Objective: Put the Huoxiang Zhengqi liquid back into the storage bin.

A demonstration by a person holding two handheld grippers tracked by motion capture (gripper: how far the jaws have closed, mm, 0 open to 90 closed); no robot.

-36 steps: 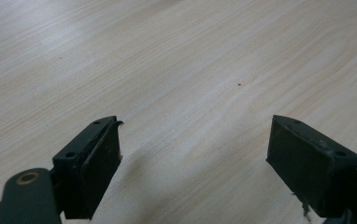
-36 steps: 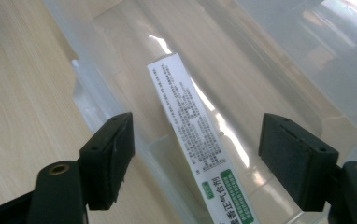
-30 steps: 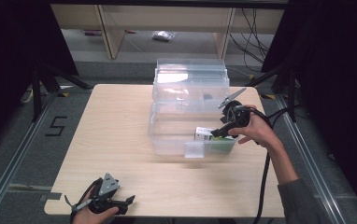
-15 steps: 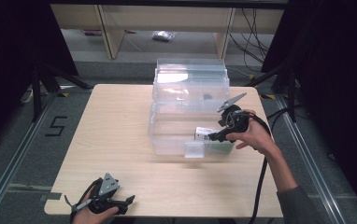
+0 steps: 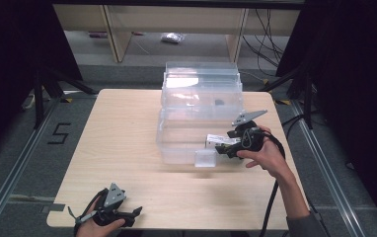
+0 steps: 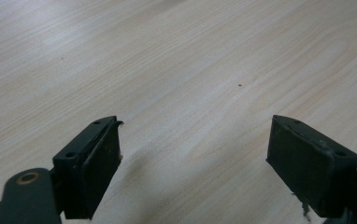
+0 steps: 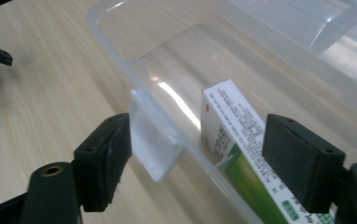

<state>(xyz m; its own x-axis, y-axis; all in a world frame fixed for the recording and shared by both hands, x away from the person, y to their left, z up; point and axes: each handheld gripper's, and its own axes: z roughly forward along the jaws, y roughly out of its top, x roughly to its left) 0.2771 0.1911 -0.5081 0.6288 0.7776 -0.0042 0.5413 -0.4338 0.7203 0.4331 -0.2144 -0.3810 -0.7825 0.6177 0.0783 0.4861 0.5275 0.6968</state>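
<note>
The right gripper (image 5: 222,146) is at the right middle of the high view, up against the near wall of the clear plastic box (image 5: 176,148) on the table (image 5: 102,148). Its jaws are spread wide and not squeezing anything. In the right gripper view the white & green carton (image 7: 242,154) sits inside the box, leaning on the near wall, w/ one black pad just beside it on the right. The other pad (image 7: 104,158) hangs outside the wall, near the little clear latch tab (image 7: 155,149). So the jaws straddle the rim, one in, one out, and I can't tell if the inner pad touches the carton. I think the carton was let go there, so the jaws are wide to give it room. In the high view the carton (image 5: 215,139) shows as a small white bit at the front right of the box. The box lid (image 5: 201,79) stands open at the back, so things can go in from the top. The left gripper (image 5: 127,217) rests low at the bottom left of the high view, far from the box. Its jaws are open too, w/ just bare wood btwn them in the left gripper view. It prob waits there bc this job needs just one hand.
</note>
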